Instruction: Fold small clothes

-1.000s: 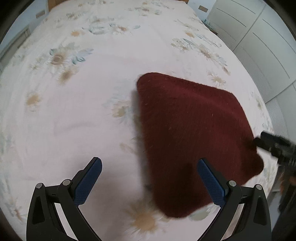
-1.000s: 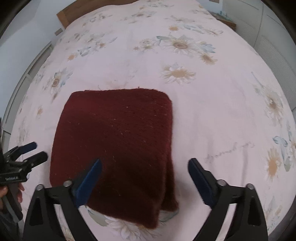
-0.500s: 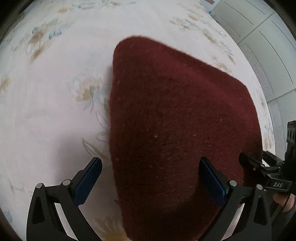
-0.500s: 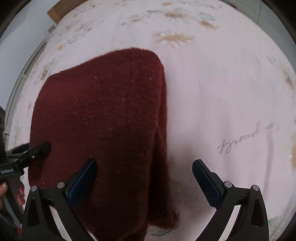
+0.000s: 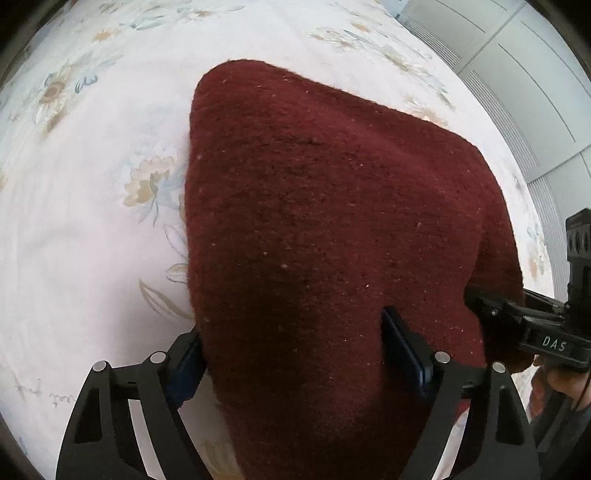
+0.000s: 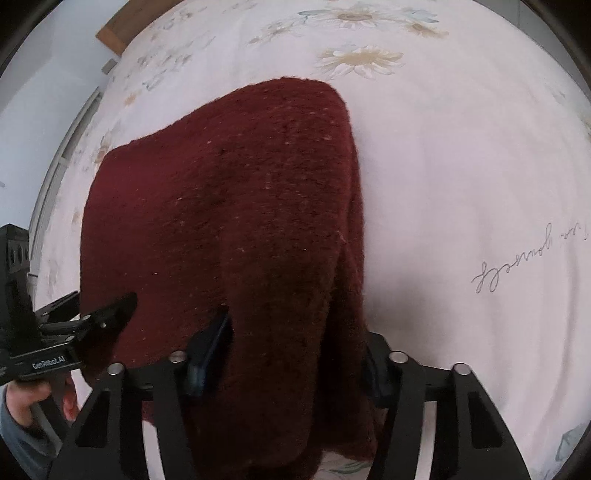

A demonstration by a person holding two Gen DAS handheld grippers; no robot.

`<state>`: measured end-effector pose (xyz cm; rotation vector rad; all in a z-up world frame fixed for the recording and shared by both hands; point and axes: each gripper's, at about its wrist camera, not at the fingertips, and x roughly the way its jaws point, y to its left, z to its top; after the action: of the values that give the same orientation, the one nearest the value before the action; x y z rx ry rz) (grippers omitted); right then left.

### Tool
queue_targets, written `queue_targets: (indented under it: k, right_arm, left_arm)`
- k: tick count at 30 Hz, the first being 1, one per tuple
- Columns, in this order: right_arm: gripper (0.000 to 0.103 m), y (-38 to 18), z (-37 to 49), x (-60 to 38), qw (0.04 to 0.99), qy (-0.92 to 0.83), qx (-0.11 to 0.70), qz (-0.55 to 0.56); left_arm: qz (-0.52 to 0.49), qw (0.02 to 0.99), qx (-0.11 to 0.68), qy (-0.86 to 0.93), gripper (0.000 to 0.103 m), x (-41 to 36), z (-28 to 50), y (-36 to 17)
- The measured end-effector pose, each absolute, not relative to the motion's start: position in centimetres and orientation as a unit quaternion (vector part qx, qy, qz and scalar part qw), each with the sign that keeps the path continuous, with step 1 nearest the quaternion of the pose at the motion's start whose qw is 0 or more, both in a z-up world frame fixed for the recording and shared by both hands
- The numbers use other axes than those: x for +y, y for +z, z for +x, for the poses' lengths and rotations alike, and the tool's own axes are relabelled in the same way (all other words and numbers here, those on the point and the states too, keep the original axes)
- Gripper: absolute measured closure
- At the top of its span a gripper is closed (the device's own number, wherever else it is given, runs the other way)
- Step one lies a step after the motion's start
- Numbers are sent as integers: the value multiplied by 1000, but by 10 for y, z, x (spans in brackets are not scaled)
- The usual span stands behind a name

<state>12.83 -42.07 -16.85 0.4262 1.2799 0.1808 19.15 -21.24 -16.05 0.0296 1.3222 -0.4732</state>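
A dark red knitted garment [image 5: 332, 221] lies folded on a floral bedsheet [image 5: 92, 221]; it also shows in the right wrist view [image 6: 229, 206]. My left gripper [image 5: 295, 354] straddles its near left edge, jaws partly closed with the fabric bunched between the blue pads. My right gripper [image 6: 295, 354] straddles the near right edge the same way. Each gripper shows in the other's view, the right one [image 5: 517, 321] and the left one [image 6: 92, 325], both at the garment's near edge. I cannot tell whether the pads pinch the fabric.
The pale sheet [image 6: 461, 184] with daisy prints and a script print [image 6: 528, 258] spreads to the right. White wardrobe doors [image 5: 517, 74] stand beyond the bed's right side. A wooden headboard [image 6: 114, 29] is at the far end.
Both grippers have moved forward and down onto the garment's near edge. Their jaws have narrowed from wide open to around the fabric.
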Motion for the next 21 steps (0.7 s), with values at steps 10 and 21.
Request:
queue_targets:
  k: [10,21]
  right_arm:
    - [69,-111,121,-391,812,77,559,147]
    - [69,-70,128,-303,823,139,535,129]
  left_arm:
    - [8,760,594,-264,58,-194,192,-116]
    - [8,796,554,-243,59,-84,183,-57]
